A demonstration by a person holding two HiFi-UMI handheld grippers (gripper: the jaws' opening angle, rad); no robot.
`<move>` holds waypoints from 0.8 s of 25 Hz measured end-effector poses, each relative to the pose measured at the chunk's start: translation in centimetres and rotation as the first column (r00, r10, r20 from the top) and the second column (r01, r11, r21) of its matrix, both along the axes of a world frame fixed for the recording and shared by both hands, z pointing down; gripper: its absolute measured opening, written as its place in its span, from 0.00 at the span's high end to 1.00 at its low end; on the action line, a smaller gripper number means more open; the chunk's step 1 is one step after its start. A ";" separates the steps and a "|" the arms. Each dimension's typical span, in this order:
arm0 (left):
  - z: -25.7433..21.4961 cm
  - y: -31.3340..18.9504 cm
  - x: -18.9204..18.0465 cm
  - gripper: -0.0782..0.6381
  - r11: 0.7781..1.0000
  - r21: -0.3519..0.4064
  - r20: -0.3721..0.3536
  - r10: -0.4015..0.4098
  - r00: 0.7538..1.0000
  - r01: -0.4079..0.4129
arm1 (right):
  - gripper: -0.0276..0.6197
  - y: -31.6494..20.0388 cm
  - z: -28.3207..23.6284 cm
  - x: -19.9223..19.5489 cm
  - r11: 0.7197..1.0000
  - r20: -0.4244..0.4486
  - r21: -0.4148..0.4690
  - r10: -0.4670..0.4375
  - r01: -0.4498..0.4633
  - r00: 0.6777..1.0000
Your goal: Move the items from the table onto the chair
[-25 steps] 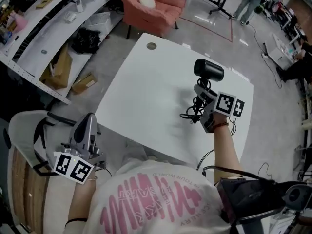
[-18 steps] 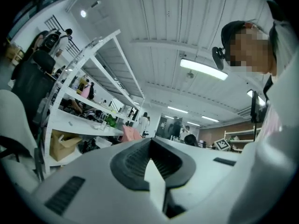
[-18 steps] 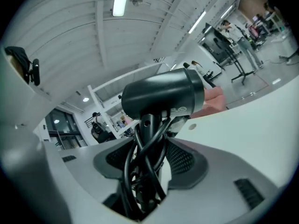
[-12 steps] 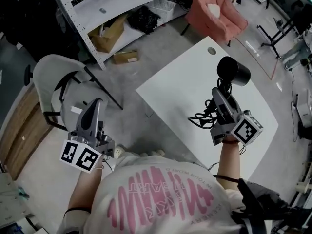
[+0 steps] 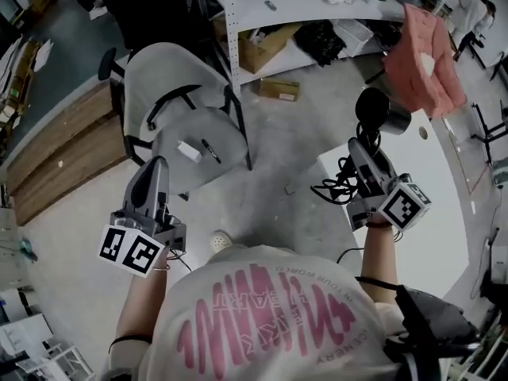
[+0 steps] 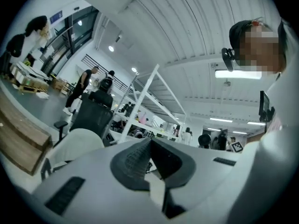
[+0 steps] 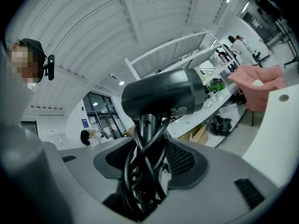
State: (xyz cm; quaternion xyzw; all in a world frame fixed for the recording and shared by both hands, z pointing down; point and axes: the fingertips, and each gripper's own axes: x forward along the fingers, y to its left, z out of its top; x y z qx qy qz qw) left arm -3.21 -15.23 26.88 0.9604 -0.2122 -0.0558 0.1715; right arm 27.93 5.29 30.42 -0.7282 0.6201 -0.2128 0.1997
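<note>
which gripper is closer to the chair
Left. The left gripper is just short of the chair seat; the right gripper, holding the hair dryer, is farther off, across the floor.

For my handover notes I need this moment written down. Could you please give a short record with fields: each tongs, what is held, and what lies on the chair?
left tongs: shut, nothing between them
right tongs: shut on the hair dryer's handle
hair dryer: black, held up, not yet on the chair; its cord is wound around the handle
chair: pale, in front of the left tongs
on the chair seat: small white block and dark pen
table: white, at the person's right
</note>
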 end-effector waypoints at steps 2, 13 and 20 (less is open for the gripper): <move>-0.8 -2.5 -3.2 0.88 0.998 0.002 -0.005 -0.060 0.998 0.060 | 0.60 -3.8 0.0 -1.8 0.999 0.010 -0.001 -0.042 0.042 0.999; -0.5 -12.2 -17.1 0.88 0.967 -0.006 0.005 -0.257 0.967 0.257 | 0.60 -22.4 3.0 -12.3 0.968 0.081 -0.024 -0.249 0.251 0.965; 1.1 -14.3 -19.8 0.88 0.942 -0.061 0.014 -0.329 0.944 0.329 | 0.60 -28.8 6.3 -15.4 0.922 0.114 -0.117 -0.356 0.368 0.928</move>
